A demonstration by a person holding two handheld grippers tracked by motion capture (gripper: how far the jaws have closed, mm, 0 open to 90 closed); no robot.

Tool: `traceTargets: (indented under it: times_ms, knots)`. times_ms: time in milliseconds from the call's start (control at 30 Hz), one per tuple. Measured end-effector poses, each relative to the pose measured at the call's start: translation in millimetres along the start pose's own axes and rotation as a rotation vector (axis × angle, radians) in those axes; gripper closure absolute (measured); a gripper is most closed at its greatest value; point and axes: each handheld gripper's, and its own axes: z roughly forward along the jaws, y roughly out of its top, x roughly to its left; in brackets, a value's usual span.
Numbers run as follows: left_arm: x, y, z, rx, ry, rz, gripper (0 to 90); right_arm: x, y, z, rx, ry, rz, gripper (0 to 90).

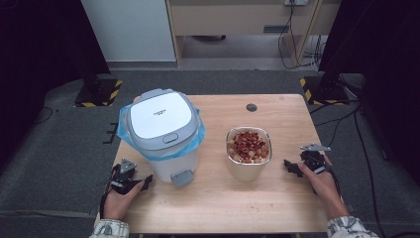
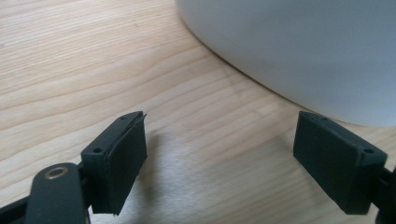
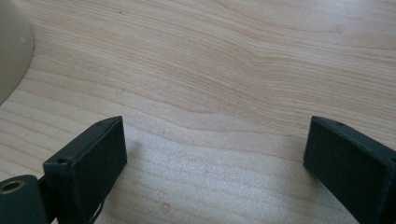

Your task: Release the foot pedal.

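Note:
A white pedal bin (image 1: 163,134) with a grey lid and a blue liner stands on the left half of the wooden table (image 1: 257,198). To its right sits a cream bowl (image 1: 248,152) filled with red and pale food scraps. My left gripper (image 1: 137,183) rests low at the table's front left, just beside the bin's base, jaws open and empty; the left gripper view has the bin's white wall (image 2: 303,51) close ahead of it. Right of the bowl, my right gripper (image 1: 293,167) hovers near the tabletop, open with nothing between its jaws. The bowl's side (image 3: 11,51) edges into the right gripper view.
The bin's grey pedal (image 1: 182,177) juts toward the front edge. A dark round grommet (image 1: 251,107) sits near the table's far edge. Black stands with yellow-striped bases (image 1: 317,87) flank the table on the floor beyond.

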Motion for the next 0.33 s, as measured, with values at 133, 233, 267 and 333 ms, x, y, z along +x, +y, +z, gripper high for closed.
traceTargets:
  times_ms: [133,233,267,333]
  knots:
    - [0.4,-2.2,0.9,-0.018,0.005,-0.007,14.4,3.1,-2.5,-2.7,0.000,-0.002,0.001,6.2]
    - [0.5,-2.4,1.2,-0.018,0.006,-0.008,12.8,5.0,-4.2,-4.2,-0.001,0.002,-0.006,6.1]
    - [0.5,-2.2,1.4,-0.017,0.005,-0.009,12.6,6.1,-4.8,-4.8,0.000,0.009,-0.011,5.9]
    - [0.5,-2.2,1.5,-0.017,0.003,-0.009,12.4,6.3,-4.8,-4.9,0.001,0.008,-0.009,5.9]
